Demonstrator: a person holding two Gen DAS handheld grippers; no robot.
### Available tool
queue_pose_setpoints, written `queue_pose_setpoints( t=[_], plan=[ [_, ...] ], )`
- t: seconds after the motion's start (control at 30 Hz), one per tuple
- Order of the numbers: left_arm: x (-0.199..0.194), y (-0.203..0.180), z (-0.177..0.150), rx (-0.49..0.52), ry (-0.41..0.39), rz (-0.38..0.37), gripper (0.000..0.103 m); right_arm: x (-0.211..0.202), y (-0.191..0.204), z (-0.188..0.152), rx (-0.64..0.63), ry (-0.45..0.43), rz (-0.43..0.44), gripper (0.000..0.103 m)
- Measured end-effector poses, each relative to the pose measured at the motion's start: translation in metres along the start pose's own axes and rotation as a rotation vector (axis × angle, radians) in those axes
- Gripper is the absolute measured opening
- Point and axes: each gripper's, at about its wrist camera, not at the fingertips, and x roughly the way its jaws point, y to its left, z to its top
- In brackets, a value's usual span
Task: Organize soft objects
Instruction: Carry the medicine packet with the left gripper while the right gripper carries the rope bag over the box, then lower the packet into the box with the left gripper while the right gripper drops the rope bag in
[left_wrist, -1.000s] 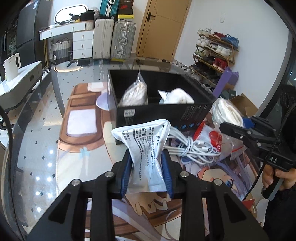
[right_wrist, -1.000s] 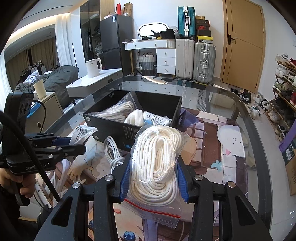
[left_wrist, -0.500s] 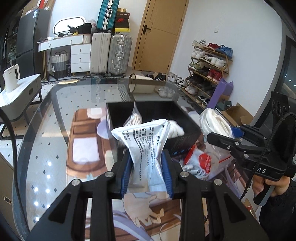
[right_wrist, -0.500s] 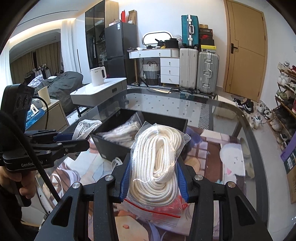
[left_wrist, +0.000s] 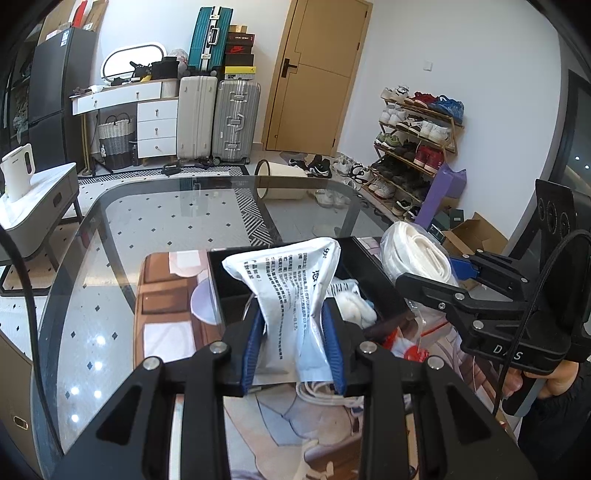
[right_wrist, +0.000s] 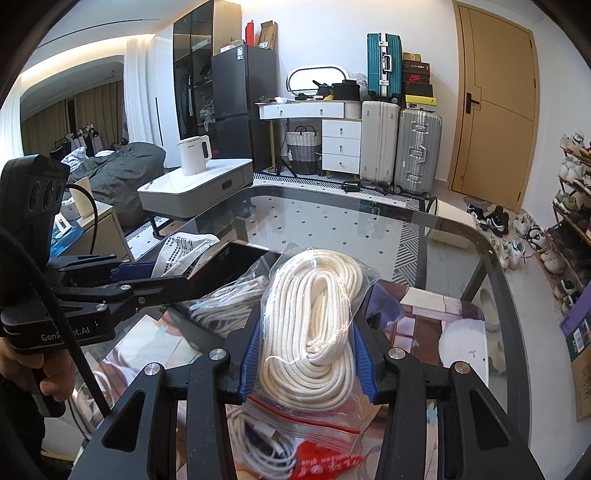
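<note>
Between the blue pads of the left gripper (left_wrist: 293, 349) sits a white printed pouch (left_wrist: 286, 291), pinched at its waist, its upper half flaring above the fingers. It hangs over the near wall of the black storage box (left_wrist: 373, 280), which stands on a glass table (left_wrist: 155, 221). Inside the box, behind the pouch, lie a second printed packet and a wad of white soft material (left_wrist: 354, 306).

Right gripper (right_wrist: 308, 349) is clamped on a clear zip bag of coiled white rope (right_wrist: 314, 314); the coil bulges between the blue pads, and the bag's red seal strip hangs below the fingers. From the left wrist view the same bag (left_wrist: 413, 254) shows just beside the box's right wall, held above table level. From the right wrist view the black storage box (right_wrist: 229, 266) lies ahead and left of the rope bag, with another bagged bundle of rope (right_wrist: 229, 306) resting in it.

Below both grippers, on a printed illustrated mat (right_wrist: 436, 317) covering part of the table, lie a loose white cable (right_wrist: 258, 446) and a red-printed plastic packet (right_wrist: 325, 465).

Beyond the table: a white kettle (right_wrist: 194, 155) on a low white cabinet, silver and teal suitcases (right_wrist: 417, 147) against the wall, a wooden door (left_wrist: 317, 74), and a shoe rack (left_wrist: 417, 136) to the right.
</note>
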Motion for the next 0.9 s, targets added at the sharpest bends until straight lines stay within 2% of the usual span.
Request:
queue_pose_setpoints(
  t=[0.4,0.73,0.9],
  plan=[
    [0.036,0.002,0.010,0.033,0.037,0.023,0.030,0.029,-0.008,0.022,-0.067,-0.028,-0.040,0.044],
    [0.057,-0.001,0.013,0.066,0.072,0.046,0.030,0.065,-0.004,0.014,-0.183,0.038,-0.047,0.044],
    [0.064,-0.006,0.014,0.092,0.085,0.053,0.030,0.081,0.000,0.007,-0.231,0.087,-0.023,0.044]
  ],
)
